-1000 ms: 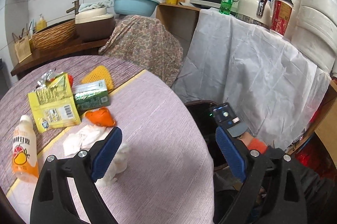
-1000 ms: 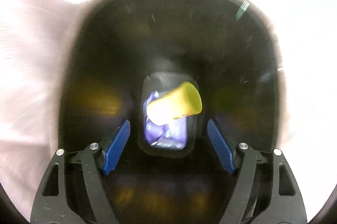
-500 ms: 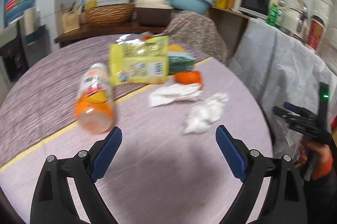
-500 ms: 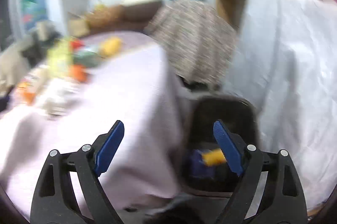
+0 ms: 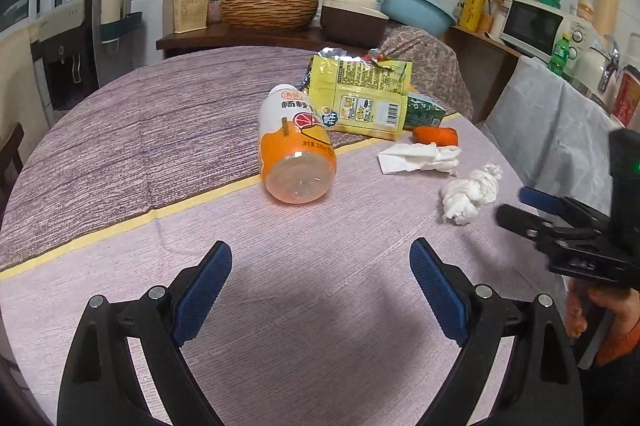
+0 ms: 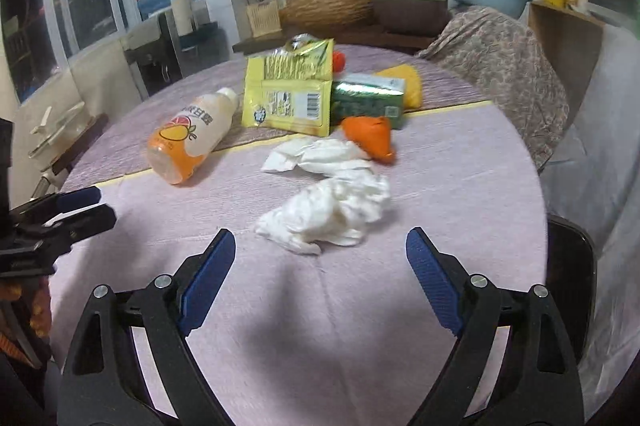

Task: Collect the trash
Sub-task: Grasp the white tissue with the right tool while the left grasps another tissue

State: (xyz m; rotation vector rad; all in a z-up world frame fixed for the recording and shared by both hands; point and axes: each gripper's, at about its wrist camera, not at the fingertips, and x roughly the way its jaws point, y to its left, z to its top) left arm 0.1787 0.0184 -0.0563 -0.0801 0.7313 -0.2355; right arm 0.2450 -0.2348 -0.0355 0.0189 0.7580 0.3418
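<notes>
Trash on desk (image 6: 460, 186): bottle (image 5: 294, 146), bag (image 5: 360, 98), carton (image 6: 368, 98), tissue wad (image 6: 332, 210). My right gripper (image 6: 320, 258), jaws spread, empty, faces the wad to take it. Left gripper (image 5: 320, 274) likewise released. Bin (image 6: 572, 266) at desk edge.

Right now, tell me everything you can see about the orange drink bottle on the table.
The orange drink bottle is clear plastic with a white cap and a white and orange label showing citrus fruit. It lies on its side on the tablecloth, base toward the cameras, across the yellow stripe. Its upper part meets the yellow snack bag. No gripper touches it.
</notes>
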